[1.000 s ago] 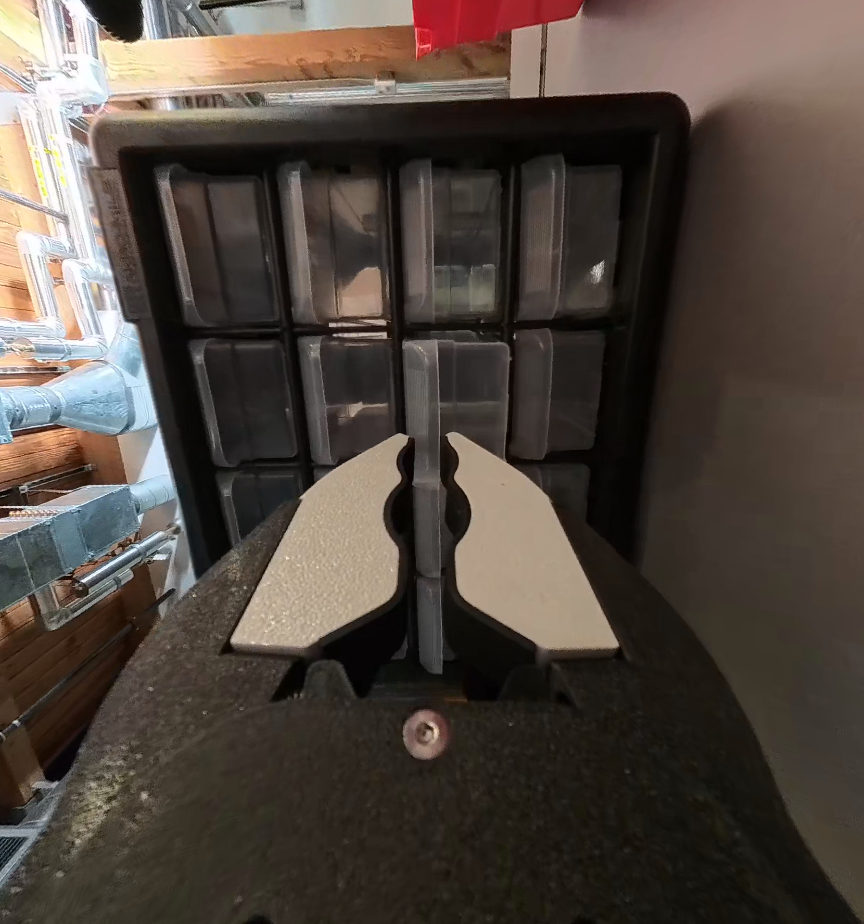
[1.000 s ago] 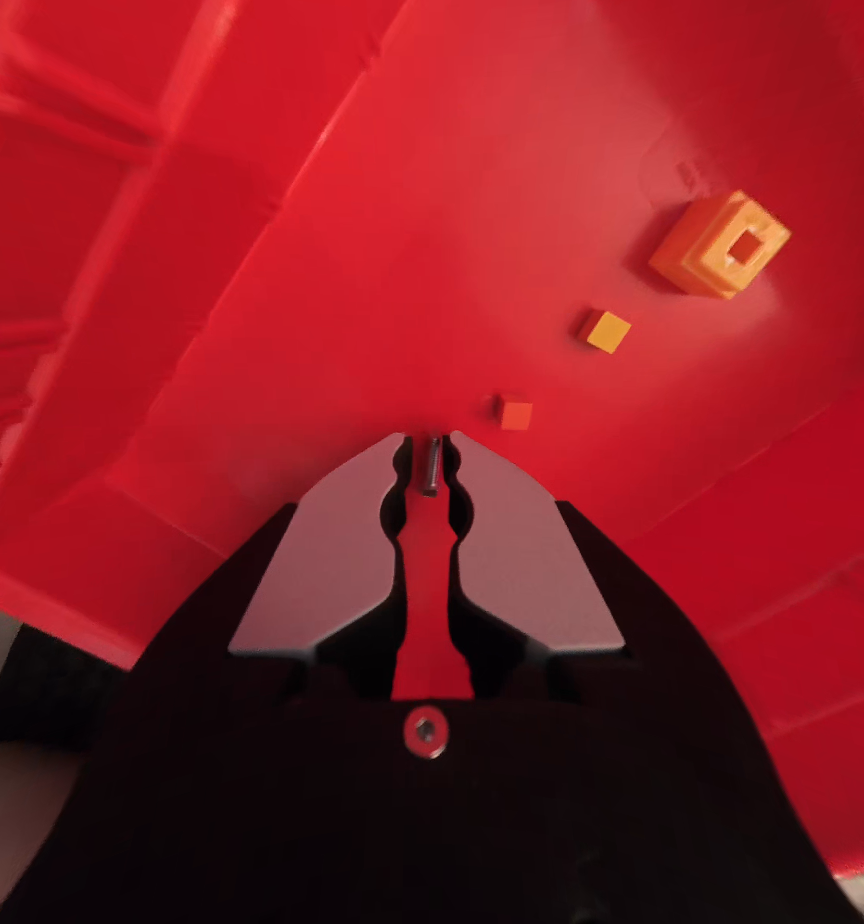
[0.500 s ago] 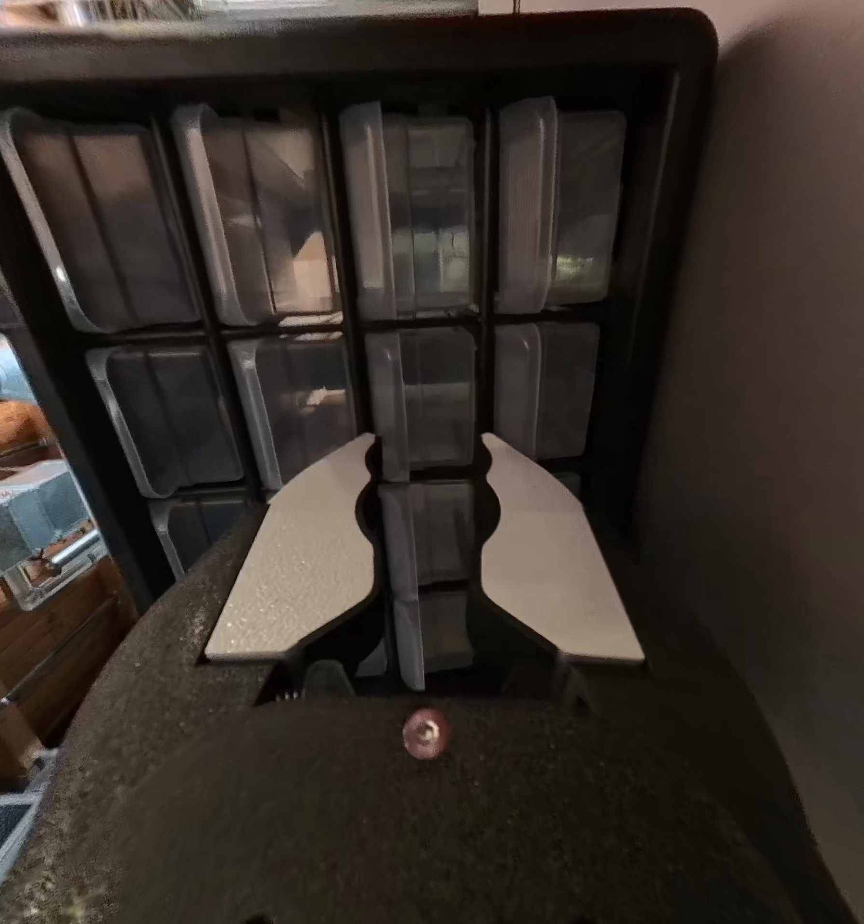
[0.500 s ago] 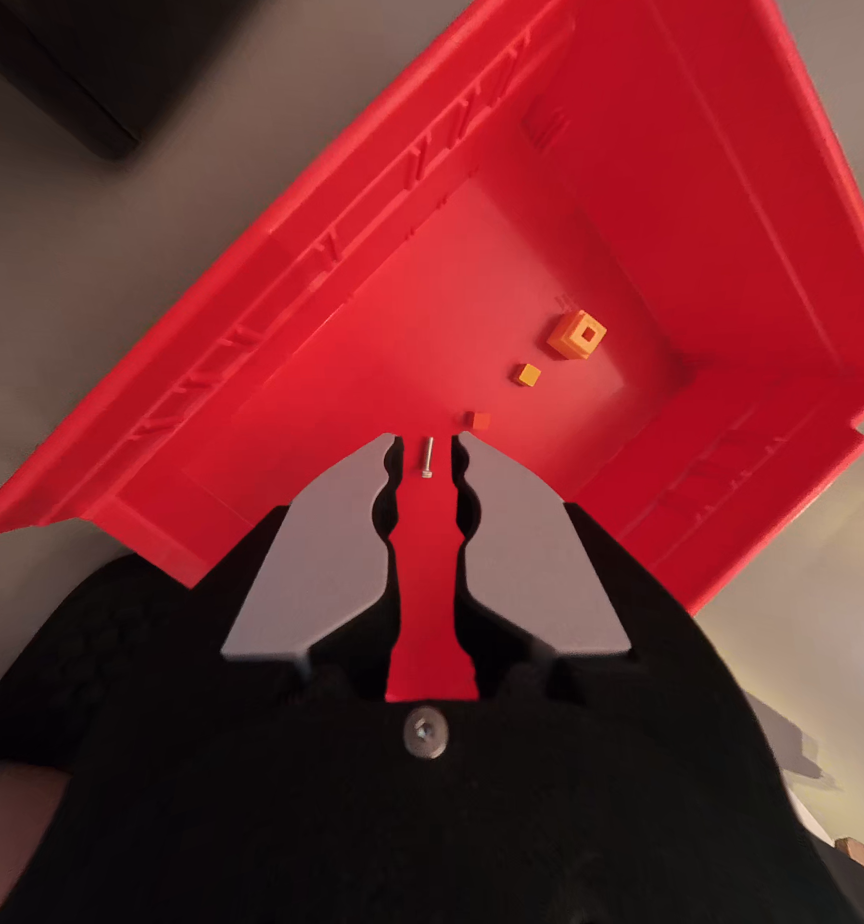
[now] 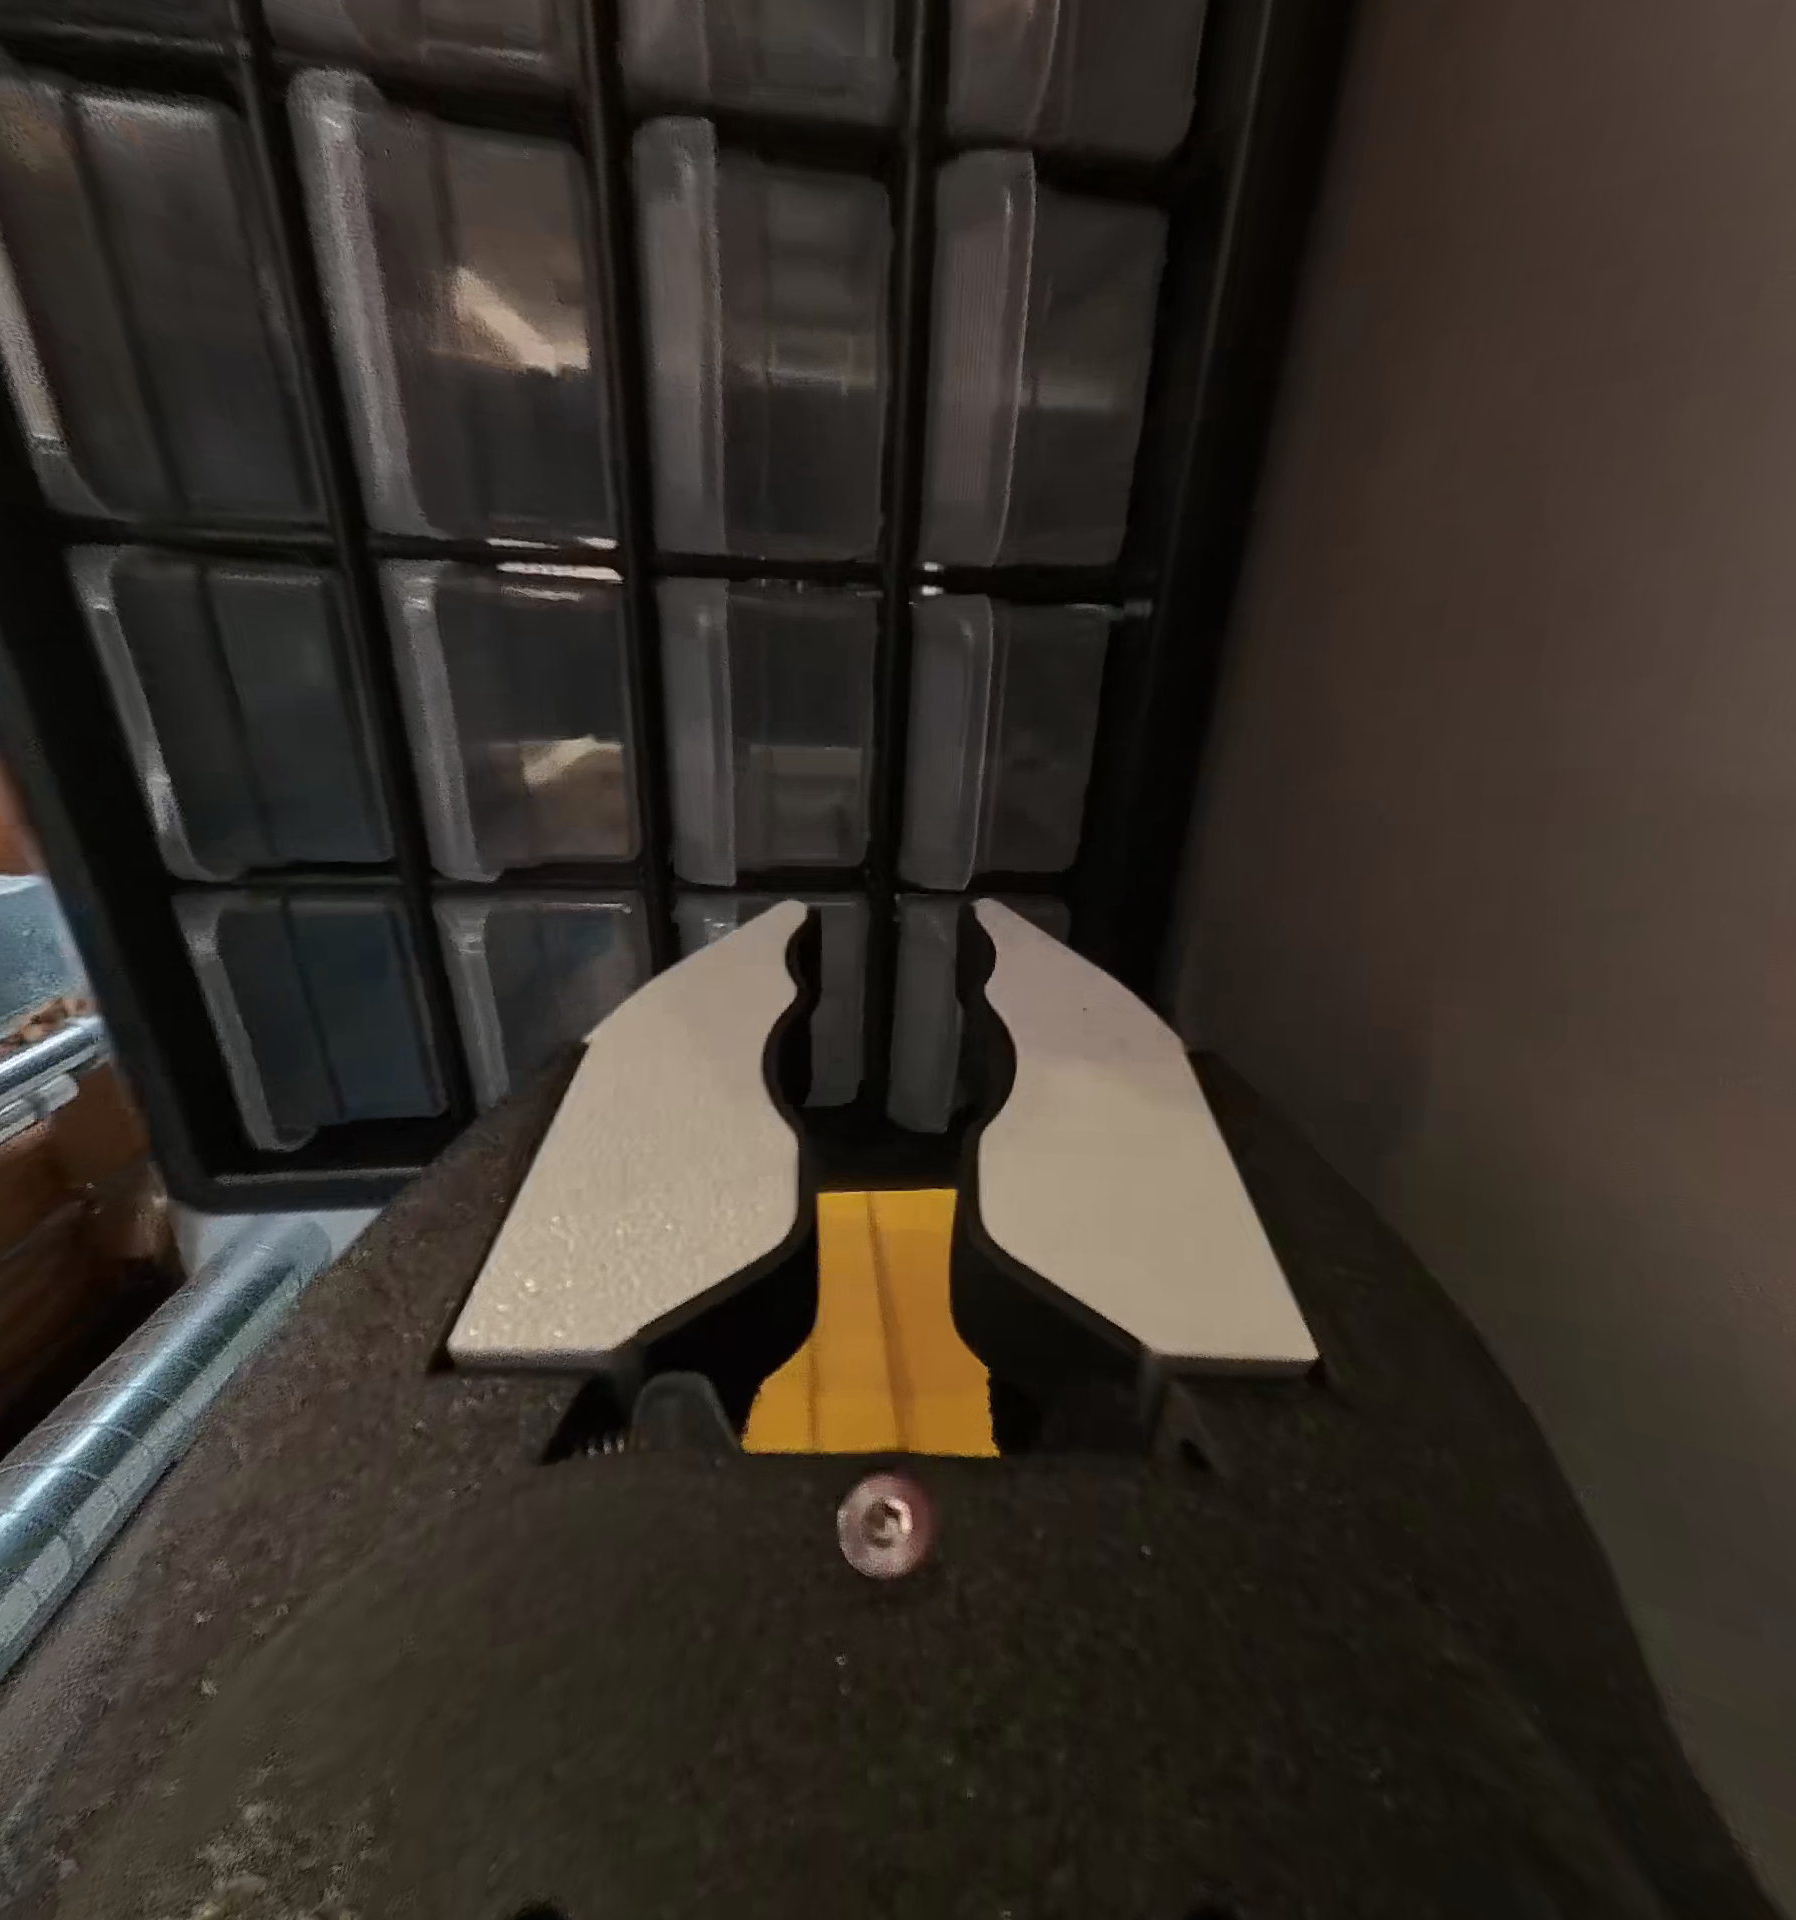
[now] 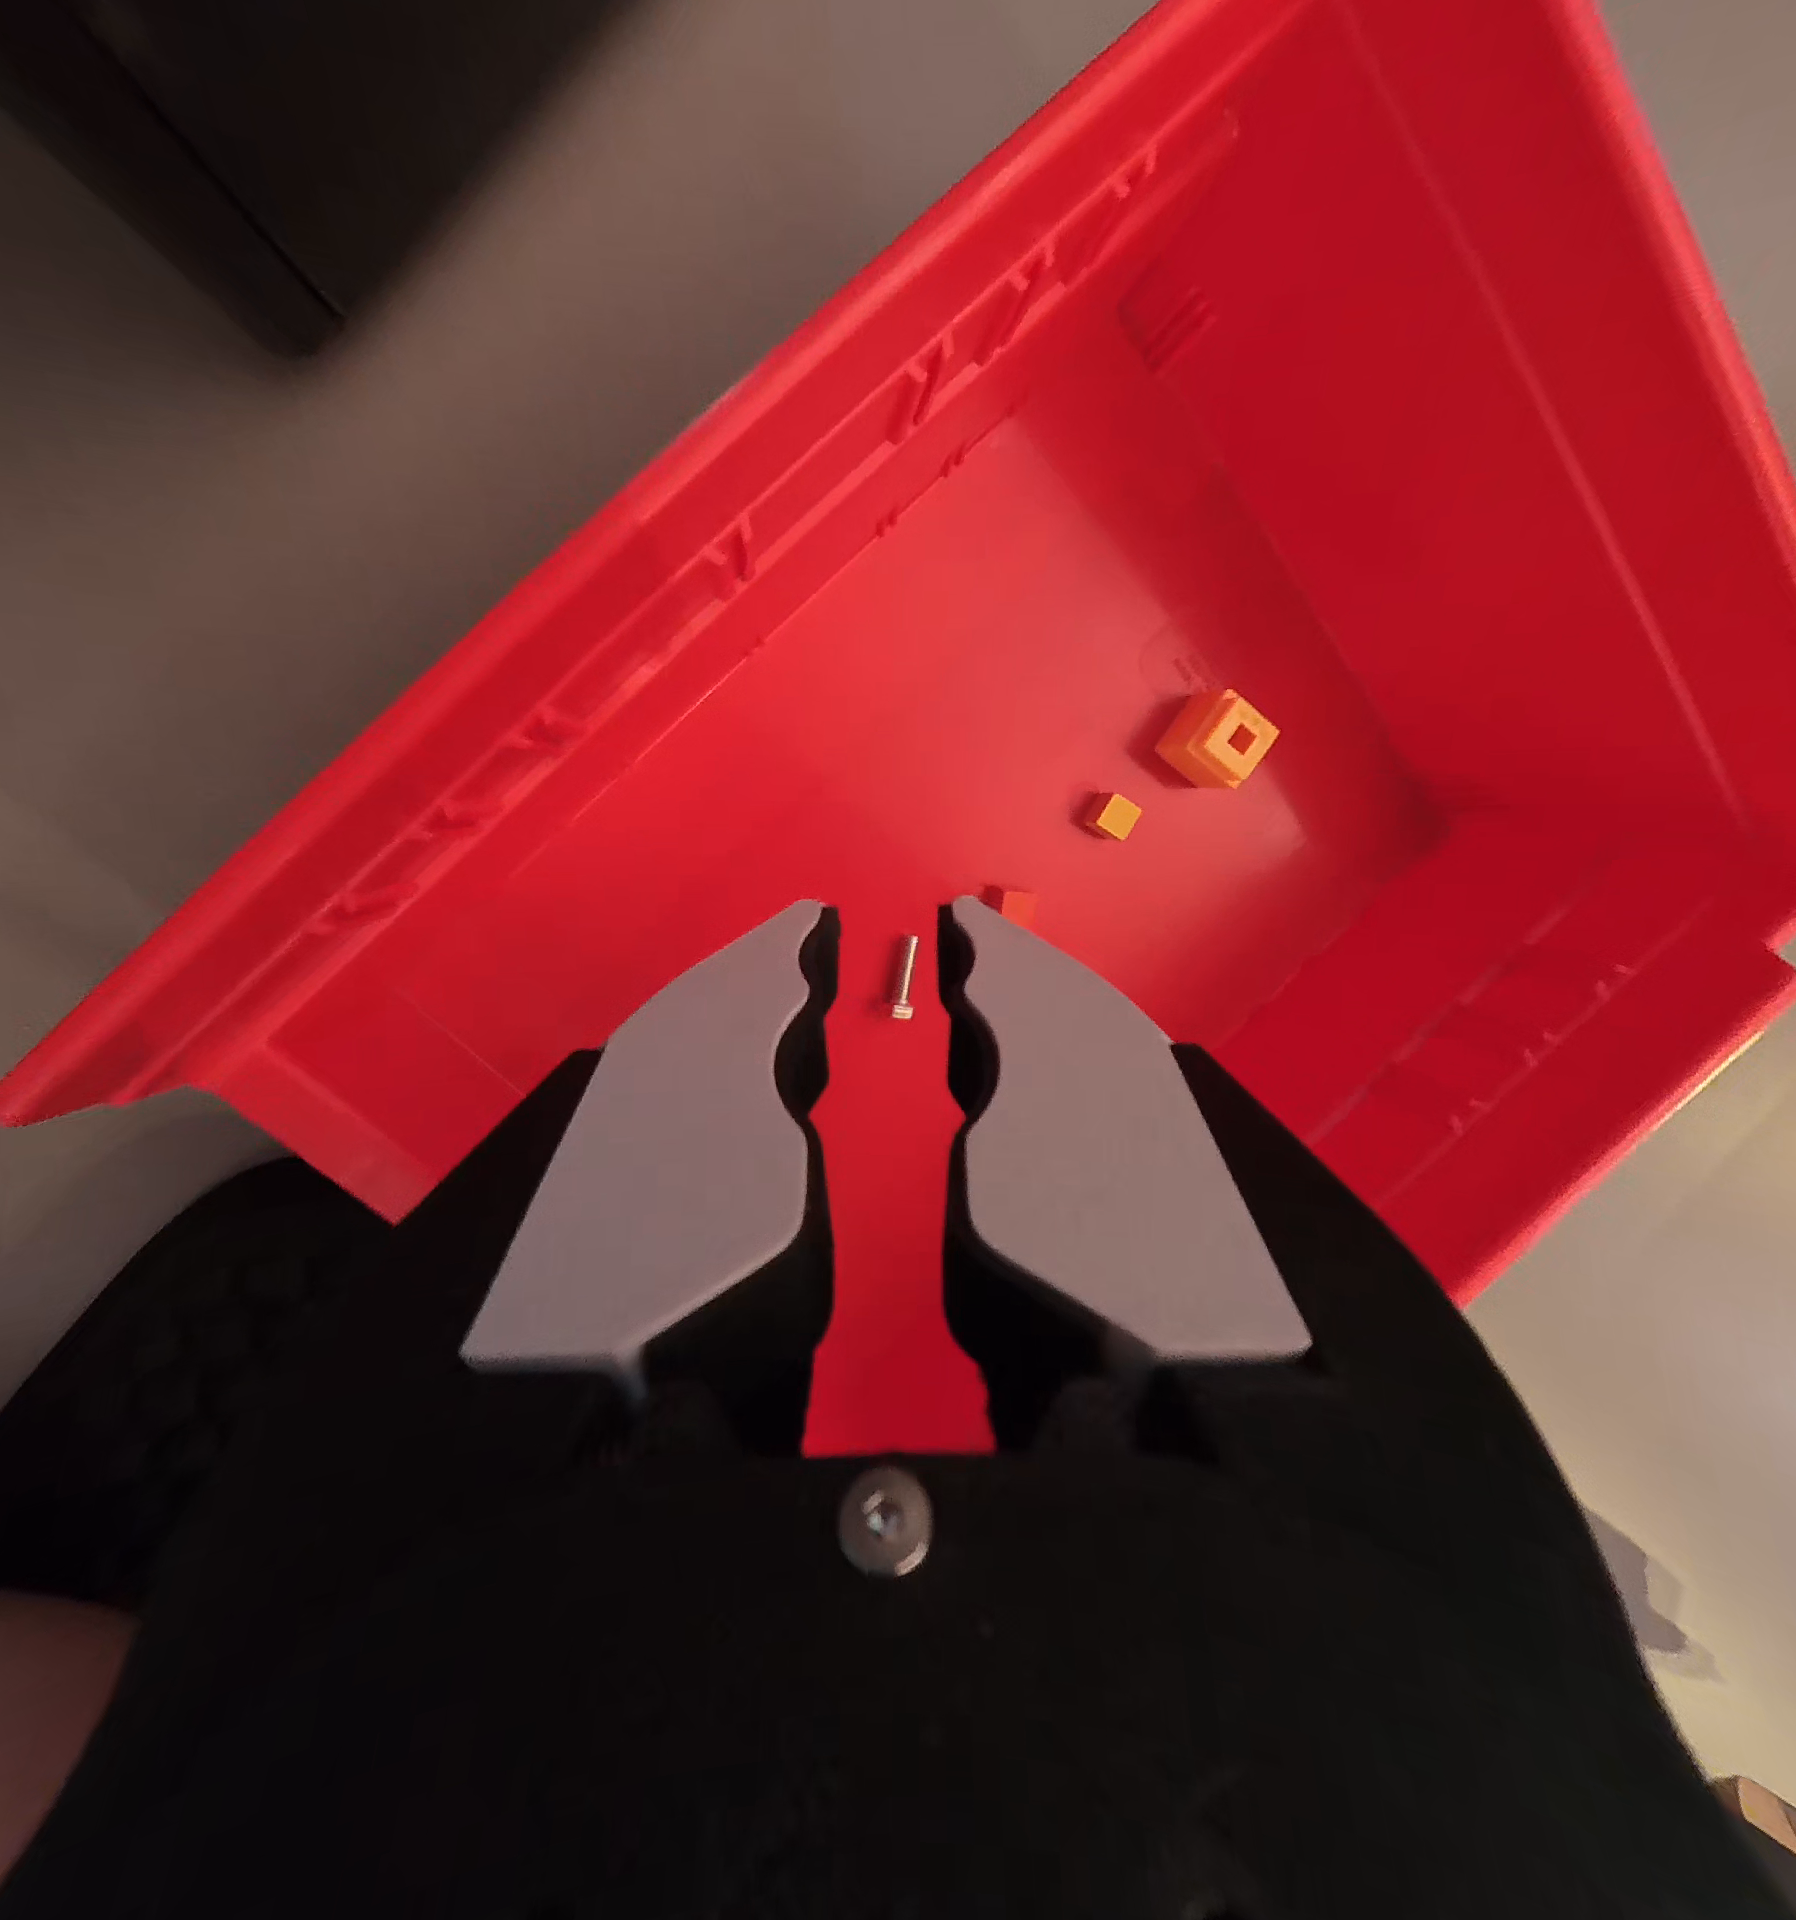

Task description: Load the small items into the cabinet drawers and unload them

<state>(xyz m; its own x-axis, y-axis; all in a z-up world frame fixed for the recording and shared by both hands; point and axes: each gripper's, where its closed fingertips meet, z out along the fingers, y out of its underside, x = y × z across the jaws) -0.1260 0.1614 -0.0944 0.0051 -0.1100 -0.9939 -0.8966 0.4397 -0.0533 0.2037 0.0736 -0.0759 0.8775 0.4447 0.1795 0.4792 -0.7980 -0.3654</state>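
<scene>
Grey tabletop (image 6: 250, 644) bears red bin (image 6: 1496, 436), black cabinet (image 5: 1247, 520).

Both grippers have rough black bodies, pale grey wavy-edged jaws and one silver hex screw (image 5: 883, 1525).

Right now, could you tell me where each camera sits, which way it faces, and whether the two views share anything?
Left wrist view: rides the left gripper, facing the black cabinet of clear plastic drawers; its own open grey fingers show.
Right wrist view: rides the right gripper, looking down into the red plastic bin at a small silver screw and orange cubes; its open fingers show.
Shared: nothing certain.
</scene>
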